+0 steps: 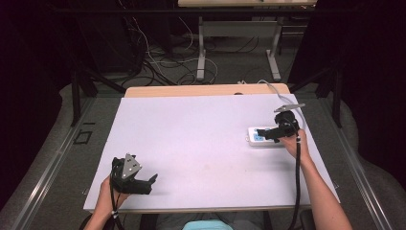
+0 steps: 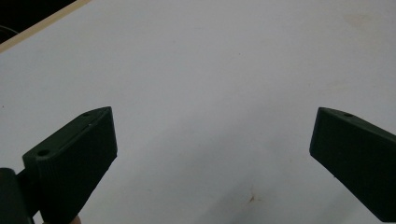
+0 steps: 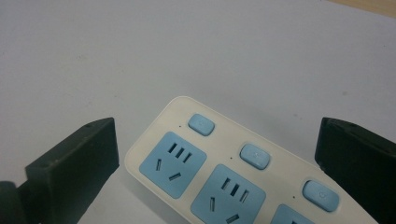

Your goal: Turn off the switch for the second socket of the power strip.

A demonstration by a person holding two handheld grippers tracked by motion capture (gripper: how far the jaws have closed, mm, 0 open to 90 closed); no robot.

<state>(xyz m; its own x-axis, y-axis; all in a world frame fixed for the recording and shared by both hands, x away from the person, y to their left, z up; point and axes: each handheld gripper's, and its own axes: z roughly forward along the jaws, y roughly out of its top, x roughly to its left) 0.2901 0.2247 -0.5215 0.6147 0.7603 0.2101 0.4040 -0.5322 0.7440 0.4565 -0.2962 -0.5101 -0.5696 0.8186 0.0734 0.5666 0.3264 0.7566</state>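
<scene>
R gripper (image 1: 265, 135): jaws spread wide, nothing pinched. It hangs over the power strip (image 1: 262, 136) w/ jaws pointing toward the tabletop's left side, held by the person's right hand (image 1: 293, 142). In the right gripper view the strip's rounded end sits between the two black jaws, apart from both; whether the jaws touch the strip's surface can't be told. A grey three-cornered plate (image 1: 288, 107) stands atop this gripper, and its black cable (image 1: 298, 182) trails back along the forearm to the near edge.

L gripper (image 1: 148, 183): jaws also spread wide, holding nothing. The left gripper view shows bare sheet between them, w/ a small brownish speck (image 2: 252, 198) near the bottom. The left hand (image 1: 109, 194) grips it by the near-left corner of the tabletop; its grey plate (image 1: 129, 165) faces up, jaws pointing right.

Power strip: white body, lying flat near the right edge of the tabletop, about midway between far and near edges. Blue socket faces (image 3: 173, 164) in a row, each w/ a blue rounded button (image 3: 201, 124) beside it; approx three sockets show in the right gripper view, the last one cut off by the frame. A white cord (image 1: 274, 89) runs from the far-right area toward the far edge.

Tabletop (image 1: 201, 143): covered by a pale lilac-white sheet, wooden strip (image 1: 201, 90) exposed along the far edge. The two grippers are well apart, at opposite sides.

Beyond the far edge: grey floor w/ tangled cables (image 1: 163, 67) and the legs of another table (image 1: 203, 48).
</scene>
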